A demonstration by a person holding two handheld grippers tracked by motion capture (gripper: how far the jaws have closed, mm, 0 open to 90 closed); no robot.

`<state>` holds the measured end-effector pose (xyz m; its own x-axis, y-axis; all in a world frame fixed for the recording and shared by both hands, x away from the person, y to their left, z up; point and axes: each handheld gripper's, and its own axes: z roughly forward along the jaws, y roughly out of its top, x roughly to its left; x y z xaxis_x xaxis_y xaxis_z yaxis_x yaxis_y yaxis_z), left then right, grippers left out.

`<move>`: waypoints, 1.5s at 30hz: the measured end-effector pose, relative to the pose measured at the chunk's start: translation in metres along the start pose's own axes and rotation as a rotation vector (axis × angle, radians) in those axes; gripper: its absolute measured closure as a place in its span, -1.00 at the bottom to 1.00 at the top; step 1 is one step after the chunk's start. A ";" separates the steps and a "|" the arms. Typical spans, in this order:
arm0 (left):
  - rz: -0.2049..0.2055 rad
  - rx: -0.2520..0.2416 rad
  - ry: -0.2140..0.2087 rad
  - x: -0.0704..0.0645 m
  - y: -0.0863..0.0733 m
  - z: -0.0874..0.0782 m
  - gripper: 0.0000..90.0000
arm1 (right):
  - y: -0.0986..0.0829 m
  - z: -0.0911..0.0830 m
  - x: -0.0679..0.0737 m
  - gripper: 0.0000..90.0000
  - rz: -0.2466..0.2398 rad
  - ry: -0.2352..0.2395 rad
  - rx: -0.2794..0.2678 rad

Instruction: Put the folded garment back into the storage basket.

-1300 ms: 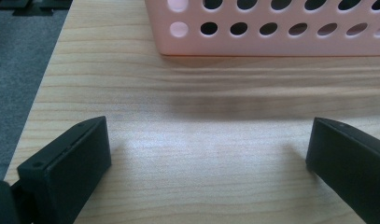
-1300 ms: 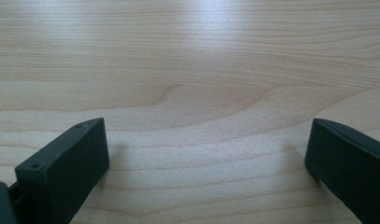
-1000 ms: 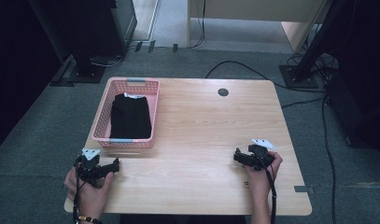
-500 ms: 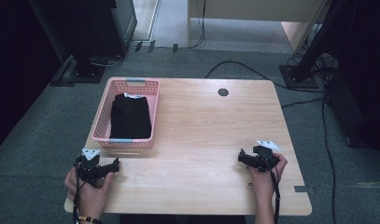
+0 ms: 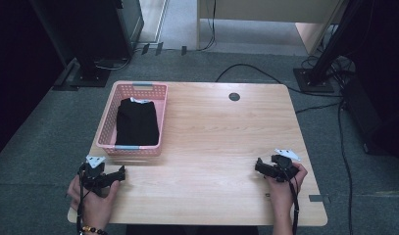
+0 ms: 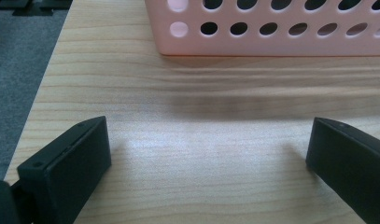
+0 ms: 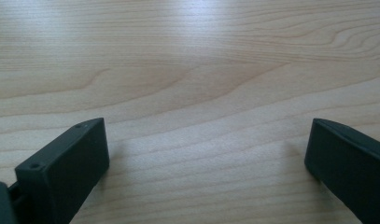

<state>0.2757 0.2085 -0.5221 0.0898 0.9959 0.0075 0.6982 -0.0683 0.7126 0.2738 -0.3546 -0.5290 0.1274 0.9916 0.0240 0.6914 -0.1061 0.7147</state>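
The high view looked down and forward over the whole wooden table [image 5: 211,137]. Each gripper view sat low, close to that tabletop; the left one faced what seemed the pink basket [image 6: 271,28].

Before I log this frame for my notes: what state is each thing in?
Left gripper: open, empty, low over the table.
Right gripper: open, empty, low over the table.
Pink basket: upright on the table, holding the garment.
Black garment: folded, lying inside the basket.

The desk [image 5: 221,132] is pale wood-grain, smooth with a soft sheen. The basket [image 5: 107,125] is pink perforated plastic, slightly glossy. The garment [image 5: 137,122] in it is matt black cloth. Both grippers' jaws look matt black plastic.
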 end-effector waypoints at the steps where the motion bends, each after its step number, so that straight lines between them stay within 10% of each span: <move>1: 0.000 0.000 0.000 0.000 0.000 0.000 -1.00 | 0.000 0.000 -0.001 -1.00 0.002 -0.002 -0.001; 45: 0.000 0.000 0.000 0.000 0.000 0.000 -1.00 | -0.012 -0.013 -0.035 -1.00 0.046 -0.043 -0.001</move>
<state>0.2757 0.2085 -0.5221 0.0898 0.9959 0.0076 0.6982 -0.0684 0.7127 0.2516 -0.3869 -0.5294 0.1895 0.9815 0.0265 0.6833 -0.1512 0.7143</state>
